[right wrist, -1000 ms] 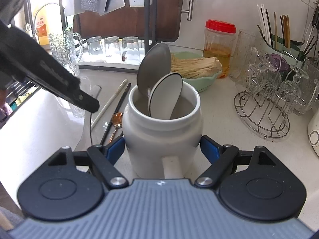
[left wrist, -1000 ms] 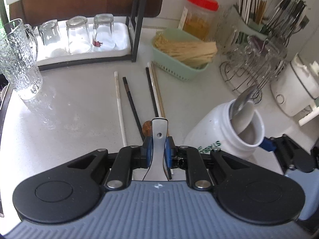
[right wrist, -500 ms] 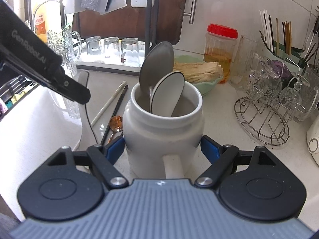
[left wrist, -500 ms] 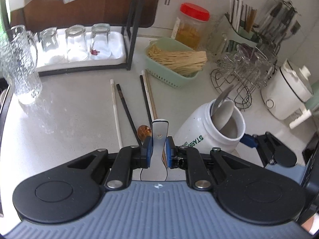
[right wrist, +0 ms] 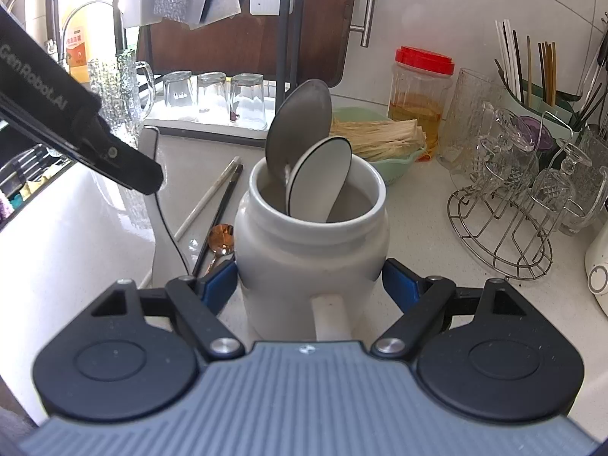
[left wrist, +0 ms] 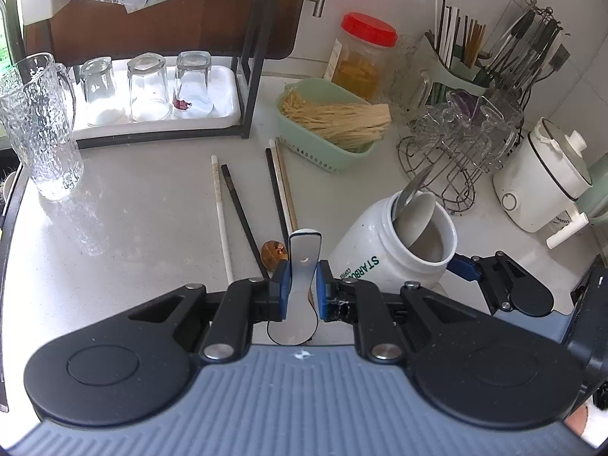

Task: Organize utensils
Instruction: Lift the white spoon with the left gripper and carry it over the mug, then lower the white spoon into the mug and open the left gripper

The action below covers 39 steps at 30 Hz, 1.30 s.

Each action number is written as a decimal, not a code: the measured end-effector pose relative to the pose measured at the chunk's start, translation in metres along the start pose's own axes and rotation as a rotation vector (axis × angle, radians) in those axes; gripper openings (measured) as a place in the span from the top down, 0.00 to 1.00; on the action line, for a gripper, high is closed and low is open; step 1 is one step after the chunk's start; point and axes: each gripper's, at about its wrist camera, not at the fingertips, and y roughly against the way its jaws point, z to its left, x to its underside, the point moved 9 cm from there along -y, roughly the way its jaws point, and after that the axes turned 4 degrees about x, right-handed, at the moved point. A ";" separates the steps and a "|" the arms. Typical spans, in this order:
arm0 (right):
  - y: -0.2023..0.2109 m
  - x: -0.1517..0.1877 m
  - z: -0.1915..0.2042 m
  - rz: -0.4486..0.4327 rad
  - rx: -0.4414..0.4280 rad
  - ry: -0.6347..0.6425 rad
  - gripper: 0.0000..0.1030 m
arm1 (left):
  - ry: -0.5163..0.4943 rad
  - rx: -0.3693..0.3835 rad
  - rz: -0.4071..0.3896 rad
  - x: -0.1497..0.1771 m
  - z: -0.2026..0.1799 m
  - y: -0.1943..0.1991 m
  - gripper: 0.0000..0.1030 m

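White ceramic fills both grips. The left tongs (left wrist: pixel 300 290) are clenched on the handle of a white ceramic spoon (left wrist: pixel 301 266), blue pads pressing its two sides; the spoon's handle end points forward past the pads and its black-rimmed bowl hangs back toward the camera, clear of the desk (left wrist: pixel 133 228). The right tongs (right wrist: pixel 309 285) stand wide and are clamped on the belly of a white mug (right wrist: pixel 311 243), one blue pad against each flank, the mug's handle facing the camera. The mug stands on the desk just right of the left tongs and is lettered in green on its side.

Inside the mug, a metal spoon (right wrist: pixel 298 121) and a second white spoon with a black rim (right wrist: pixel 321 176) stand bowl-up, leaning on the far rim, the white one in front of the metal one.

On the desk ahead of the left tongs lie loose chopsticks: a white chopstick (left wrist: pixel 222 216) to the left, a black chopstick (left wrist: pixel 243 220) beside it, then a dark and a pale wooden pair (left wrist: pixel 281 190) lying side by side. A copper-coloured small spoon (left wrist: pixel 273 252) lies bowl-up just left of the held spoon, between the black chopstick and the pair, near the mug's base.

Toward the back edge of the desk sit a green basket of dry noodles (left wrist: pixel 334 125), a red-lidded jar (left wrist: pixel 361 57) and a wire glass rack (left wrist: pixel 456 152).
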 end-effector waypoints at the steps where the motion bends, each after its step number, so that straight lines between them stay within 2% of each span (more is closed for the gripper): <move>1: 0.000 0.000 0.000 -0.001 0.000 0.001 0.17 | 0.000 0.001 -0.002 -0.001 -0.001 0.001 0.84; 10: -0.001 -0.001 0.000 0.000 -0.002 0.008 0.17 | -0.020 0.019 -0.023 -0.017 -0.013 0.024 0.84; 27: 0.000 -0.001 0.001 0.000 -0.003 0.003 0.17 | -0.103 0.112 -0.115 -0.074 -0.081 0.084 0.84; 33: 0.000 0.000 0.002 0.000 -0.004 0.002 0.17 | -0.175 0.104 -0.120 -0.084 -0.108 0.074 0.84; 39: 0.000 0.000 0.001 -0.005 -0.013 -0.001 0.17 | -0.222 0.105 -0.091 -0.086 -0.126 0.050 0.84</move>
